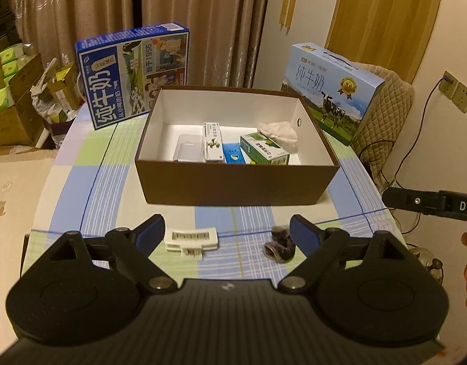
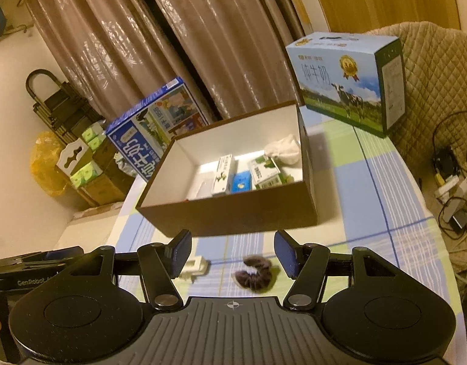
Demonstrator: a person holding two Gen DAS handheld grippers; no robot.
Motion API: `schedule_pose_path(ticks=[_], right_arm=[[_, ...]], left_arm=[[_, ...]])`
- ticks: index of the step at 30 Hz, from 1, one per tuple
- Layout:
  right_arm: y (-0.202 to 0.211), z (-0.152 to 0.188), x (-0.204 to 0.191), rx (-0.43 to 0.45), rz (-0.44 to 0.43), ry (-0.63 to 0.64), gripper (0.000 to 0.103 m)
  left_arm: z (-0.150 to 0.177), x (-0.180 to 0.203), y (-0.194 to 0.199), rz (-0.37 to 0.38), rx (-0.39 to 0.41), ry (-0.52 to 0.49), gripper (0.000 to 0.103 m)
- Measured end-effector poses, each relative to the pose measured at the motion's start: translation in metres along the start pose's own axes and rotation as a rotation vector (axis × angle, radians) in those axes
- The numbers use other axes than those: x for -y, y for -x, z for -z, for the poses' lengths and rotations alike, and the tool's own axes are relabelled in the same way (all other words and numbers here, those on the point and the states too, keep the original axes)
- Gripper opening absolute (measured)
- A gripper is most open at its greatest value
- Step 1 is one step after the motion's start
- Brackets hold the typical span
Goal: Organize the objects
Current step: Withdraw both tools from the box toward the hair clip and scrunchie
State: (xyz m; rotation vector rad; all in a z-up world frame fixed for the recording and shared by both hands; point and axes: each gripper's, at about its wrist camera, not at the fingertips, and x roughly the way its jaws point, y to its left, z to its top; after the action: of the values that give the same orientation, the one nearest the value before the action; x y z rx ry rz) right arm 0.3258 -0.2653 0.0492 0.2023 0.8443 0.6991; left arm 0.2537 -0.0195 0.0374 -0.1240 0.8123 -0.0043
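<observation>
A brown open box point(image 1: 233, 185) with a white inside stands mid-table; it also shows in the right wrist view point(image 2: 233, 213). Several small cartons, a clear container and a white cloth lie in it. A white hair clip point(image 1: 191, 238) and a dark purple scrunchie point(image 1: 280, 245) lie on the checked cloth in front of the box. My left gripper point(image 1: 228, 234) is open and empty, above and just behind both. My right gripper point(image 2: 231, 255) is open and empty, with the scrunchie point(image 2: 254, 273) between its fingers' lines and the clip point(image 2: 195, 267) by its left finger.
A dark blue milk carton point(image 1: 133, 73) stands behind the box at the left, a light blue one point(image 1: 330, 91) at the right. A quilted chair point(image 2: 434, 70) is beyond the table's right edge. Cardboard boxes point(image 1: 14, 97) are piled on the floor at the left.
</observation>
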Motion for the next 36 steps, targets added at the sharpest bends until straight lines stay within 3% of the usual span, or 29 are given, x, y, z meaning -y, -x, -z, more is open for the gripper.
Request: schedule_pose_path(ticks=[18,23,31,36], right_arm=[[0.015,0.037,0.028,-0.096,-0.078,0.011,0.059],[0.01,0.048,0.028,-0.158,-0.107,0.031,0.059],[-0.007,0.067,0.024,-0.231,-0.063,0.097,0.059],[-0.026,0.08,0.026,-0.312,-0.041,0.116,0.059]], left_arm=[[0.058,0.028,0.012,-0.072,-0.072,0.072,0.087],[0.074,0.032,0.016,-0.101,-0.091,0.1,0.088],[0.092,0.03,0.012,-0.103,-0.143,0.137,0.09],[0.098,0.031,-0.003,-0.113,-0.191,0.083,0.091]])
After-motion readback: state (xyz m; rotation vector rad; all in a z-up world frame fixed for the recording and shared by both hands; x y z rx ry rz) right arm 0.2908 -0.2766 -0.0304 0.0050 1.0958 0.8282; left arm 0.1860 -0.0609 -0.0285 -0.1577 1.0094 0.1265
